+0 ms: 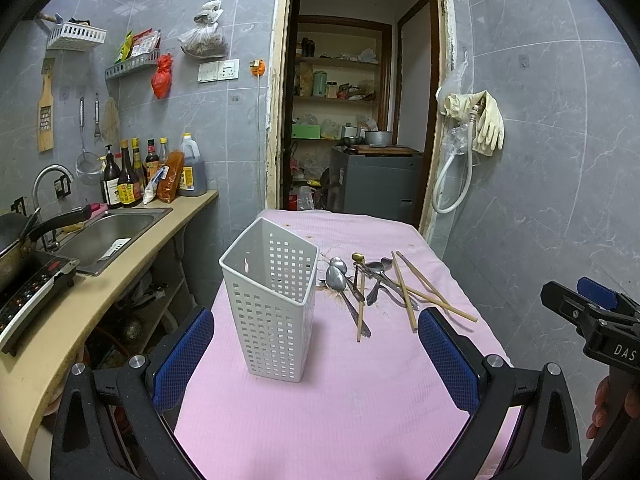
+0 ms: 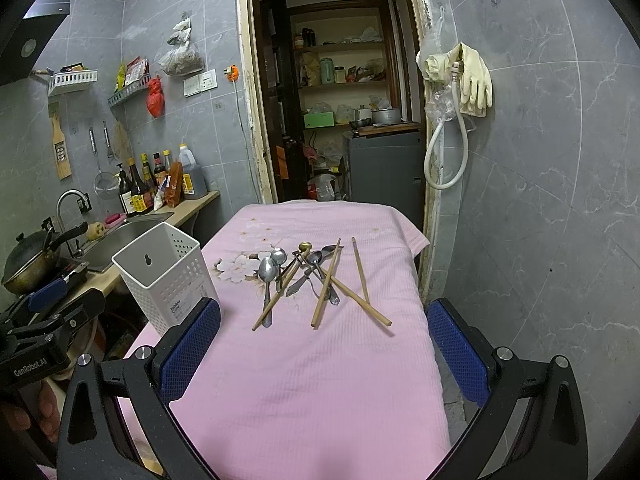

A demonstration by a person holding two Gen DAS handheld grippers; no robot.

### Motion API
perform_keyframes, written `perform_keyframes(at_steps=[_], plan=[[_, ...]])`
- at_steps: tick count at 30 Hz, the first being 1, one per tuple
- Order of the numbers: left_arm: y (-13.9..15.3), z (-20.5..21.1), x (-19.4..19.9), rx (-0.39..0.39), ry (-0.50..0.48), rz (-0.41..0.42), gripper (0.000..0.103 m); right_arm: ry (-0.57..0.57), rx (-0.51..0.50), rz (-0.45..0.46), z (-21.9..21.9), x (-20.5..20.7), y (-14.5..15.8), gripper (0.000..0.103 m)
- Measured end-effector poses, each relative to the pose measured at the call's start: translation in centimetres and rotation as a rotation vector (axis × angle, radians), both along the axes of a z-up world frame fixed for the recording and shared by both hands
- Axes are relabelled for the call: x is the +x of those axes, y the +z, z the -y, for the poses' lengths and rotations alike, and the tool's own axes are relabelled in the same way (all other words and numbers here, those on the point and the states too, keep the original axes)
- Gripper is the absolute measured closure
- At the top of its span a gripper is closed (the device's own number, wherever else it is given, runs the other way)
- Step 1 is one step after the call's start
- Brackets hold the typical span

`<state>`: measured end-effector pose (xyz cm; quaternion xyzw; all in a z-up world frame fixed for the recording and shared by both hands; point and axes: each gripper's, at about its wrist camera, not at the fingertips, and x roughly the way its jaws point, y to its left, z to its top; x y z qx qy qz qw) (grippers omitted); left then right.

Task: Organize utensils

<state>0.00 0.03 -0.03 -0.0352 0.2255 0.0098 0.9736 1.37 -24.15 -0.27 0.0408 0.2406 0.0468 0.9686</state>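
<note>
Nearest the cameras, both grippers hover above the near end of a table draped in a pink cloth (image 2: 312,380), and neither holds anything: the left gripper (image 1: 316,360) has its blue-padded fingers spread wide, and the right gripper (image 2: 324,344) is spread just as wide over bare cloth. A person's hand (image 1: 612,404) shows at the edge of the left wrist view, gripping the right tool's handle. Just past the left gripper stands a white perforated utensil holder (image 1: 276,300) — upright and, as far as its open top shows, with nothing inside. Further along, to the holder's right, the utensils lie in a loose crossed pile on the cloth: two large metal spoons (image 2: 269,270) side by side, a gold-headed spoon (image 2: 305,247), some darker spoons or forks (too tangled to tell apart), and several wooden chopsticks (image 2: 328,280) laid across them — one chopstick (image 2: 360,270) lies a little apart on the right. Left of the table run a counter and a steel sink (image 1: 108,236). Beyond the table's far end an open doorway (image 1: 360,92) gives onto pantry shelves.
</note>
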Motion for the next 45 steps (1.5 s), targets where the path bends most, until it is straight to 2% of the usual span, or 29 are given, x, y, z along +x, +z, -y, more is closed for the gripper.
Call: perform_keyframes(at_steps=[45], plan=[[0.0, 0.0, 0.0, 0.004, -0.001, -0.003, 0.0, -0.004, 0.001, -0.002, -0.7, -0.1, 0.0, 0.001]])
